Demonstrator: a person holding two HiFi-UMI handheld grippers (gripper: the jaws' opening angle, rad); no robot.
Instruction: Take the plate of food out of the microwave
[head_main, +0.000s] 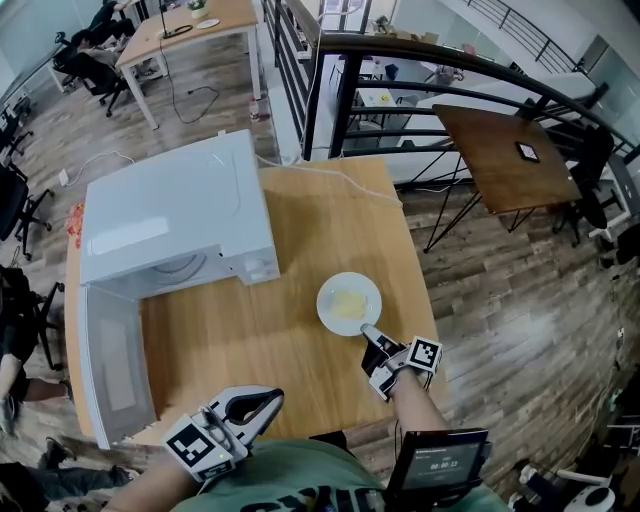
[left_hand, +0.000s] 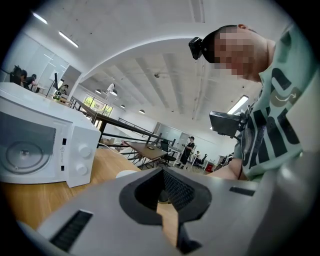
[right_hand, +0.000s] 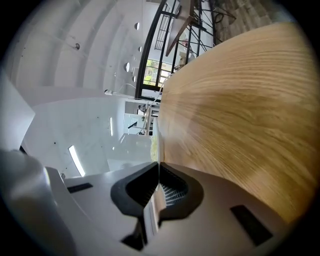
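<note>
Bench (head_main: 300, 230) of pale wood carries a white microwave (head_main: 170, 210), its door (head_main: 110, 365) swung wide open and a glass turntable showing inside. A white plate (head_main: 326, 298) of yellow food (head_main: 349, 304) is outside the microwave, to its right, at the bench top; whether it rests there is unclear. The right hand-held gripper (head_main: 368, 332) pinches the plate's near rim. The left hand-held gripper (head_main: 276, 398), jaws pressed together on nothing, hovers by the person's chest. Figures on a chest screen (head_main: 440, 465) are too small to read.
</note>
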